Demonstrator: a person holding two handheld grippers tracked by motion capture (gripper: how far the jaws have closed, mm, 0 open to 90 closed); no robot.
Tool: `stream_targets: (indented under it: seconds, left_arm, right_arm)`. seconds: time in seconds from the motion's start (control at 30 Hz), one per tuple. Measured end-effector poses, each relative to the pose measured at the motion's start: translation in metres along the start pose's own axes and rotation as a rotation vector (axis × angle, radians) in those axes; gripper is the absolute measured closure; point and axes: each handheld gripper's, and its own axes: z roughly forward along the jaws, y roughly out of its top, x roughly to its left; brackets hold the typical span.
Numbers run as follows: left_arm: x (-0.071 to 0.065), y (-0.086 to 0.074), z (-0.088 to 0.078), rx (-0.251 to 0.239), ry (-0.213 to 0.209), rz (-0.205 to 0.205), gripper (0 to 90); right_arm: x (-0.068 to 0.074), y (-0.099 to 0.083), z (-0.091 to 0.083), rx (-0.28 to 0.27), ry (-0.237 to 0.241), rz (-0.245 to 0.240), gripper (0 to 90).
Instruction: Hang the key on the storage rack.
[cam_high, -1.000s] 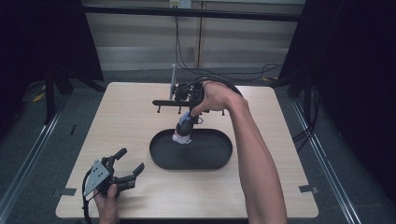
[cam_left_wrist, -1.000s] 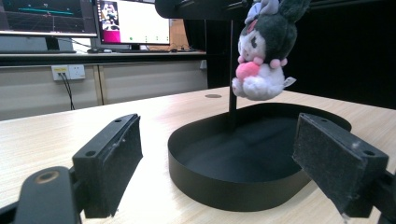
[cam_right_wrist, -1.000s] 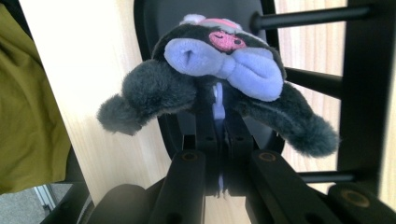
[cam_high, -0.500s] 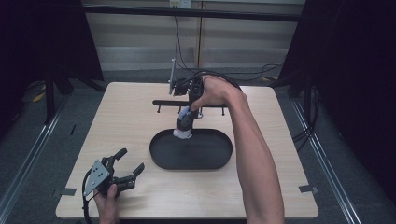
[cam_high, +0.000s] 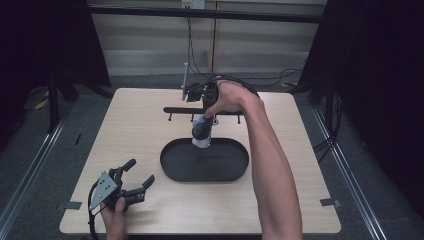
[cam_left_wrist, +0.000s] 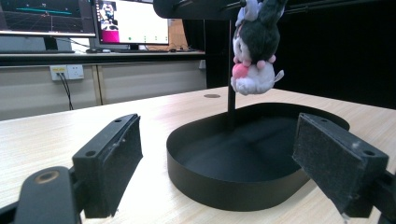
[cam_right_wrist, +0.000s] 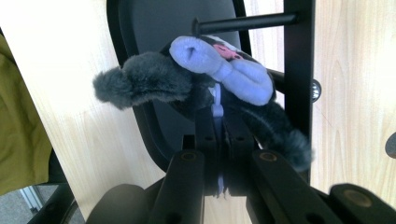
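A dark grey and white plush toy (cam_high: 202, 134) with pink spots hangs head-down from my right gripper (cam_high: 206, 120), above the far rim of the black oval tray (cam_high: 171, 161). In the right gripper view the jaws are shut on the toy's white tag (cam_right_wrist: 217, 106), with the plush toy (cam_right_wrist: 205, 77) bunched just beyond the right gripper (cam_right_wrist: 217, 122). My left gripper (cam_high: 140, 172) rests low at the table's front left, open and holding nothing. Between its pads (cam_left_wrist: 116, 156) I see the tray (cam_left_wrist: 219, 184) and the plush toy (cam_left_wrist: 256, 51) hanging over it.
A black rack (cam_high: 176, 109) with short pegs stands just behind the tray; its bar and a peg (cam_right_wrist: 299, 56) lie close beside the toy. A thin upright pole (cam_high: 185, 80) rises behind the rack. Cables trail off the table's far edge.
The right gripper has carried the toy a little farther from me, toward the rack. The left gripper has stayed where it was.
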Motion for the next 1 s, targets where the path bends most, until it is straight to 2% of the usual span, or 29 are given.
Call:
stream_targets:
  seconds: [0.33, 0.5, 0.8, 1.0]
  left_arm:
    - [0.0, 0.0, 0.0, 0.002, 0.0, -0.002, 15.3]
    - [0.0, 0.0, 0.0, 0.002, -0.002, 0.0, 15.3]
    - [0.0, 0.0, 0.0, 0.002, -0.001, -0.001, 15.3]
    - [0.0, 0.0, 0.0, 0.002, 0.0, -0.001, 15.3]
  right_arm:
    - [-0.008, 0.0, 0.006, -0.016, 0.012, 0.014, 86.4]
    - [-0.011, 0.001, 0.01, 0.004, 0.023, 0.032, 86.0]
    - [-0.011, -0.002, 0.008, -0.051, 0.032, 0.035, 85.4]
    - [-0.007, -0.005, 0.004, -0.063, 0.027, 0.034, 83.3]
